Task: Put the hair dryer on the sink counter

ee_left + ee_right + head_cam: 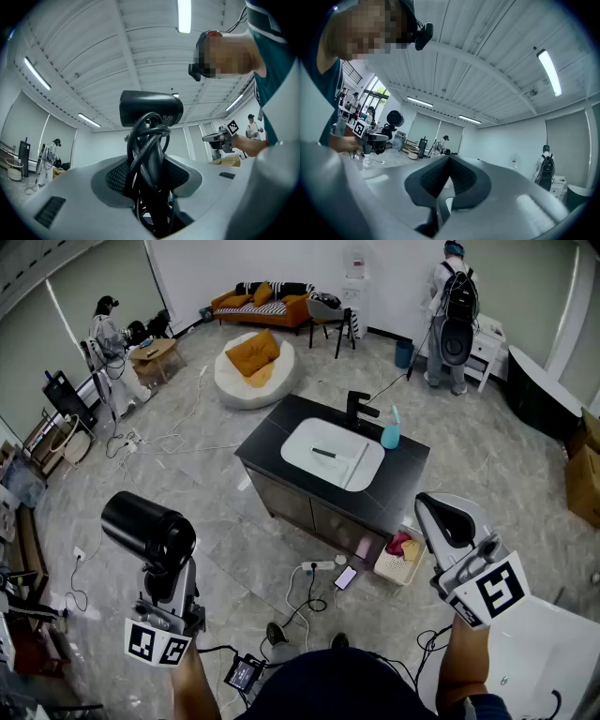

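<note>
The black hair dryer [150, 526] stands upright at the lower left of the head view, over the floor and well apart from the dark sink counter [403, 474], its barrel above the left gripper [169, 589]. That gripper's jaws are clamped on its handle, which has the cord [149, 140] wound round it, and the person's left forearm reaches forward beneath it. On the other side the right gripper [437, 510] is held forward on a bare forearm [464, 662], its jaws pressed together with nothing between them.

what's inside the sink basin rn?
A small dark item, too small to identify, lies in the white basin. A pale panel seems to cover its right side; anything beneath is hidden.
</note>
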